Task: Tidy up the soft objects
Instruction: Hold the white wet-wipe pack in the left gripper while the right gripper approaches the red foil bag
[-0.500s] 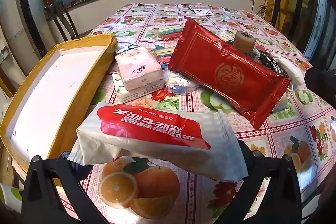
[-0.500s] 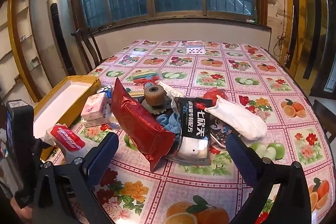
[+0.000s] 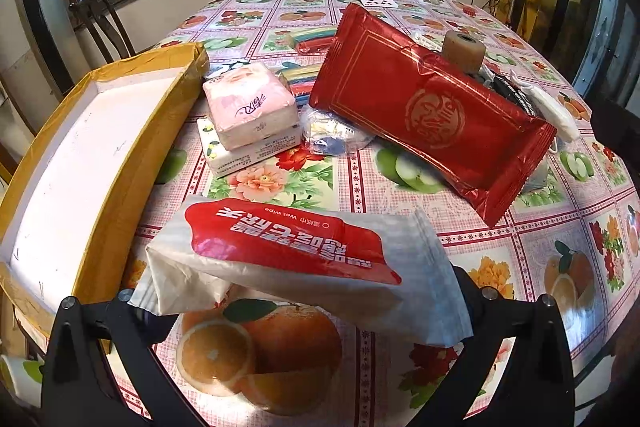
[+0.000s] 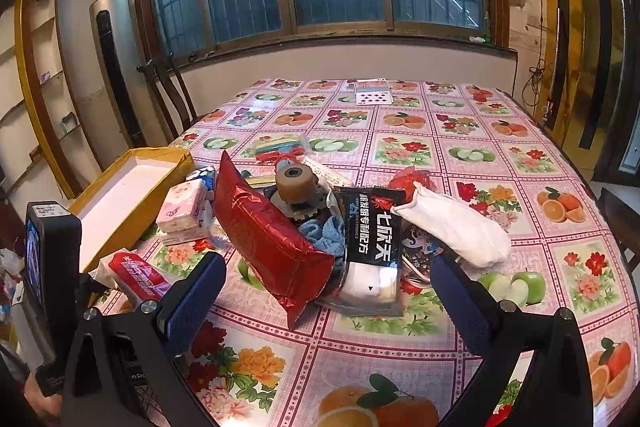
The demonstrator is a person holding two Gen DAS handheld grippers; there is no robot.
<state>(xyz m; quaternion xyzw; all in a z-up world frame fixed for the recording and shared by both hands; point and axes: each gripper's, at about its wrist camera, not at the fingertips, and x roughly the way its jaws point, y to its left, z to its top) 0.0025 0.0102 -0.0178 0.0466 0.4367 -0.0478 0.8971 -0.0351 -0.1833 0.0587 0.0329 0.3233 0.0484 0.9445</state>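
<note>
Wet-wipe packet (image 3: pixel 304 259), white with a red label, sits clamped between the left gripper (image 3: pixel 304 311) fingers, lifted above the tablecloth (image 3: pixel 500 251). At ten o'clock lies the yellow box (image 3: pixel 132 163). Toward twelve, pink tissue packs (image 3: pixel 250 105); at one o'clock, a red foil pack (image 3: pixel 424 107). The right gripper (image 4: pixel 328 291) hangs with fingers spread wide, holding nothing, before the pile.

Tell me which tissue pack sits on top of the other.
The pink tissue pack lies on top; the white pack with lemon print is underneath, beside the yellow box.
</note>
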